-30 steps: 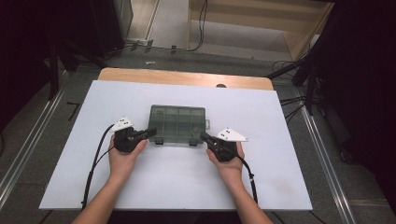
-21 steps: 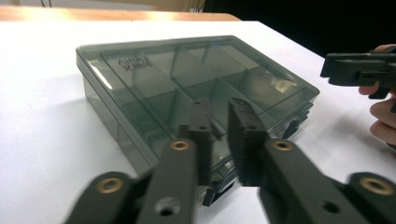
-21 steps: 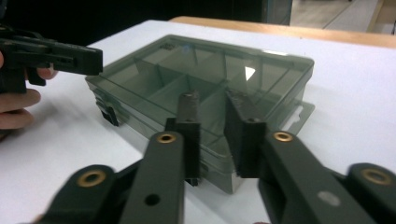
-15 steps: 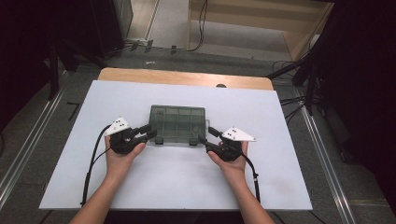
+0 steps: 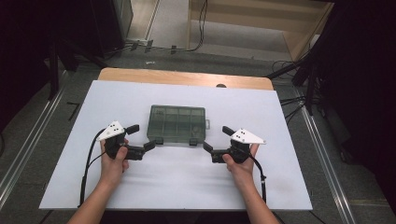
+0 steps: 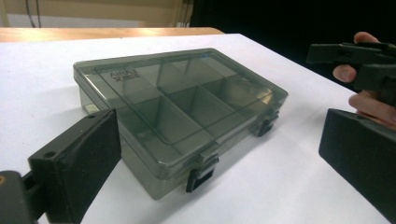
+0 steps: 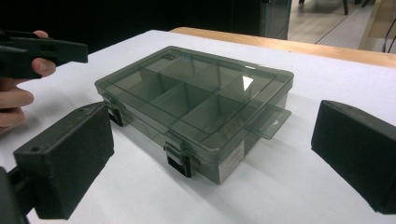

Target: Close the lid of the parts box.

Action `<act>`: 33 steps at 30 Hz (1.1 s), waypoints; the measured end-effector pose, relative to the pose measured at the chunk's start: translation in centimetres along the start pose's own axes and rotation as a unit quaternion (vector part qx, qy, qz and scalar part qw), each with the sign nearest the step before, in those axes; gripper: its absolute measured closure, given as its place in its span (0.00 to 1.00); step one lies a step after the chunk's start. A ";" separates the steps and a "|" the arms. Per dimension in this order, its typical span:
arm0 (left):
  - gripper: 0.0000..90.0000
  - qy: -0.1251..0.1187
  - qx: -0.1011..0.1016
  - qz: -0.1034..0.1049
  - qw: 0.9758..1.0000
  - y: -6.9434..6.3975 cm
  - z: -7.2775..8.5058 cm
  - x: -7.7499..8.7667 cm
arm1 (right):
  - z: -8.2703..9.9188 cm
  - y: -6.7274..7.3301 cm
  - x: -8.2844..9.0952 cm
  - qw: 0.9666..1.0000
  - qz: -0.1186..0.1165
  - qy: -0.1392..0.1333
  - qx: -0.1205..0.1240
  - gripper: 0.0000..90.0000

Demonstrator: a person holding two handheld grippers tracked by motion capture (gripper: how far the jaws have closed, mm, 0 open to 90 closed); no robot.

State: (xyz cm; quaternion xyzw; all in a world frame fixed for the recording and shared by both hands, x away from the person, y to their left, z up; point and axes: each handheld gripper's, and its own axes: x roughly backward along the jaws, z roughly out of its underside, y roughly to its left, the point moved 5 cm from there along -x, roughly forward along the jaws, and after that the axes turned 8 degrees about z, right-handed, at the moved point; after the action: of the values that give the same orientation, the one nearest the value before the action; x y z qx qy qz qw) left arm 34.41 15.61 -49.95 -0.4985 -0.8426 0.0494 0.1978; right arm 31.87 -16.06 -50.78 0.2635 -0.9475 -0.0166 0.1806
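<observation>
Flanking box [image 5: 178, 124] at counter [image 5: 70, 186] centre, lid shut, long axis left-right. Left hand-held gripper [image 5: 139, 138] off near-left corner, right hand-held gripper [image 5: 217, 139] off near-right corner, equally near. Both jaws just opened wide, released, nothing between; latches [image 6: 201, 173] face near edge.

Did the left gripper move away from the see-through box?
Yes. The left gripper has backed off leftward from the box, its jaws just opening, nothing between them.

Raised lettering on organizer box [image 6: 180, 116] lid too blurred to read
</observation>
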 end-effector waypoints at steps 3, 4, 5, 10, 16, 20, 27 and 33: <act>0.00 0.004 -0.010 -0.006 1.000 -0.2 0.0 0.5 | 0.1 -0.2 0.4 1.000 0.005 -0.002 0.000 0.00; 0.00 0.005 -0.010 -0.008 1.000 -0.2 0.1 0.7 | 0.2 -0.3 0.6 1.000 0.006 -0.001 0.000 0.00; 0.00 0.004 -0.010 -0.008 1.000 -0.2 0.1 0.8 | 0.3 -0.4 0.7 1.000 0.007 -0.001 0.001 0.00; 0.00 0.004 -0.011 -0.016 1.000 0.0 0.5 1.9 | 0.7 -0.9 1.5 1.000 0.017 -0.002 -0.001 0.00; 0.00 0.003 -0.011 -0.019 1.000 0.1 0.9 3.1 | 1.1 -1.3 2.2 1.000 0.020 0.001 -0.004 0.00; 0.00 0.002 -0.013 -0.022 1.000 0.1 1.1 3.8 | 1.3 -1.6 2.7 1.000 0.024 0.000 -0.003 0.00; 0.00 0.004 -0.018 -0.025 0.999 -0.1 1.7 5.2 | 1.6 -2.2 3.6 0.999 0.033 -0.002 -0.003 0.00; 0.00 0.006 -0.018 -0.032 0.999 -0.1 2.1 6.4 | 1.8 -3.0 4.6 0.999 0.041 -0.002 -0.005 0.00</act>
State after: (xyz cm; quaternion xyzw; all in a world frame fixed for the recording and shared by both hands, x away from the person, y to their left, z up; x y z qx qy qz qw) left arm 30.79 21.29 -50.02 -0.4754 -0.8576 0.0249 0.1949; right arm 29.04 -21.03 -51.36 0.2231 -0.9579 -0.0144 0.1801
